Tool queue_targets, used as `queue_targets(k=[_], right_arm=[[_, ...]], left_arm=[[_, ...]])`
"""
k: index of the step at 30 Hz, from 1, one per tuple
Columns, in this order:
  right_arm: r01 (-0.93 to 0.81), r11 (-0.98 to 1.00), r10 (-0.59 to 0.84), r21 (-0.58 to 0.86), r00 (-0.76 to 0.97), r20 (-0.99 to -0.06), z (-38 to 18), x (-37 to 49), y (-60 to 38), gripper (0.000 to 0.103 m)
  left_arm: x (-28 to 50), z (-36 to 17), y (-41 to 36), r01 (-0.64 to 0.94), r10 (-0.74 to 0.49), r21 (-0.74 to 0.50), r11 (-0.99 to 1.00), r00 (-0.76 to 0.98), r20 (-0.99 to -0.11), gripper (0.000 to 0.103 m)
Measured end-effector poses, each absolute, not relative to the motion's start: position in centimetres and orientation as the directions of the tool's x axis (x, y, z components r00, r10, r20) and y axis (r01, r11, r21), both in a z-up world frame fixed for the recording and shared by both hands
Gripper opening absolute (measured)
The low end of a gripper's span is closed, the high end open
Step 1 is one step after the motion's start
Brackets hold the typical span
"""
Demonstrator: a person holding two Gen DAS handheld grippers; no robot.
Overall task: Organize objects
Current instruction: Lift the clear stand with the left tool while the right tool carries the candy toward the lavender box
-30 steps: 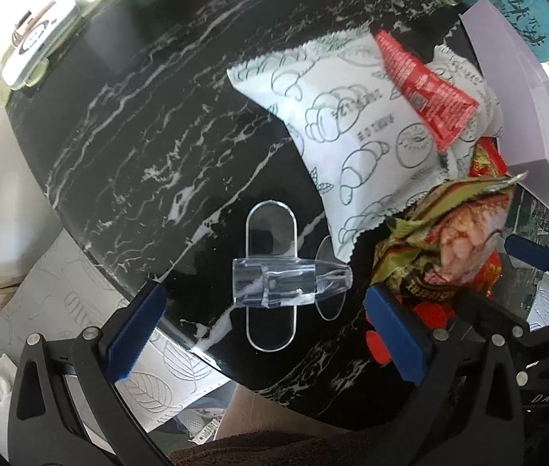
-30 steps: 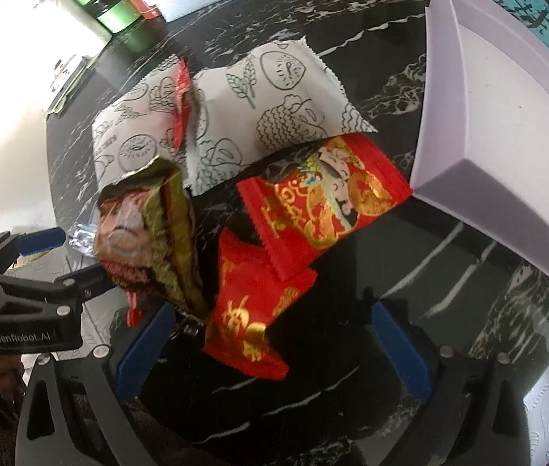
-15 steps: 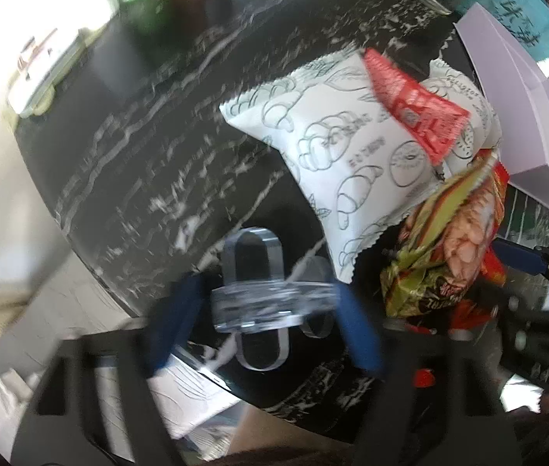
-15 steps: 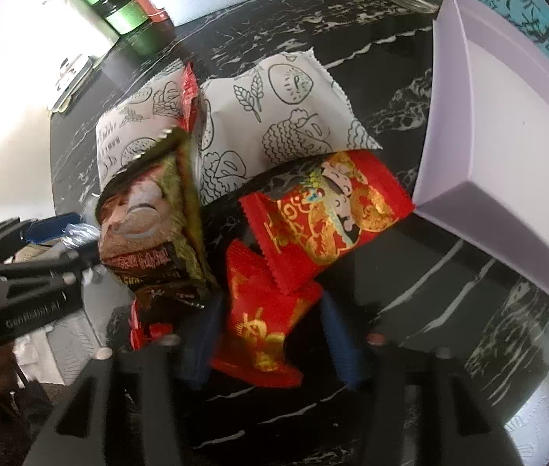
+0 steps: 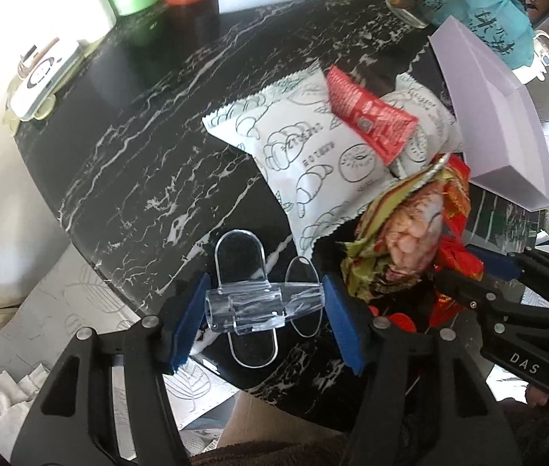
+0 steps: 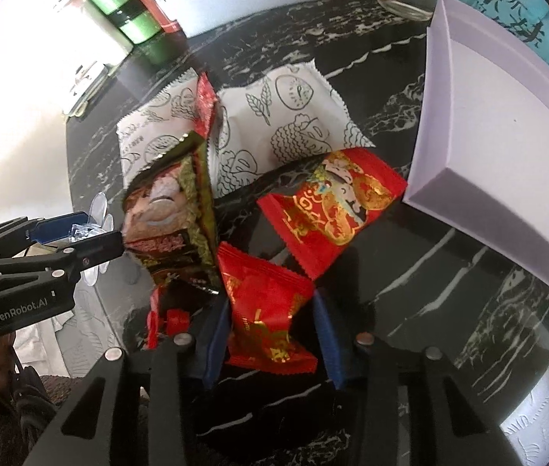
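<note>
While left claw (image 5: 262, 312) clamps clear plastic stand (image 5: 249, 303), right claw (image 6: 272, 339) has just closed, pinching crinkly red foil packet (image 6: 264, 310)

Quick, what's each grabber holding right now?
Left gripper: jaws just closed on the clear plastic piece.
Right gripper: jaws just closed on the small red packet.

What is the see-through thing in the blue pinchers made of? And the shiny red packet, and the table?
The see-through piece looks like clear hard plastic: you can see the table through it and its edges glint. The red packet seems to be thin glossy foil or plastic film, crinkled, with zigzag sealed ends. The table looks like polished black marble with white veins; it could be an imitation.
</note>
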State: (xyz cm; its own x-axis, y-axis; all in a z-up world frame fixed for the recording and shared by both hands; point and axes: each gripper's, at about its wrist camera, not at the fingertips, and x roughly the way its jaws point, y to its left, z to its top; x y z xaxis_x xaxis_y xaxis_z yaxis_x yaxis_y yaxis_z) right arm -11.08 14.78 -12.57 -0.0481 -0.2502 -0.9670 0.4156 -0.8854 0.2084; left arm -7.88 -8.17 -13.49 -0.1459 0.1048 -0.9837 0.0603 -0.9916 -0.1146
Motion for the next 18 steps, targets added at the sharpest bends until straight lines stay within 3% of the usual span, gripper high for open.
queue_targets(k=[18], right_arm=[[0.402, -0.887, -0.323, 0.226, -0.193, -0.926, -6.3, -5.7, 18.9, 0.042]], left_arm=[[-3.8, -7.5, 0.1, -0.003, 0.092, -0.095, -0.995, -0.289, -0.953, 0.059]])
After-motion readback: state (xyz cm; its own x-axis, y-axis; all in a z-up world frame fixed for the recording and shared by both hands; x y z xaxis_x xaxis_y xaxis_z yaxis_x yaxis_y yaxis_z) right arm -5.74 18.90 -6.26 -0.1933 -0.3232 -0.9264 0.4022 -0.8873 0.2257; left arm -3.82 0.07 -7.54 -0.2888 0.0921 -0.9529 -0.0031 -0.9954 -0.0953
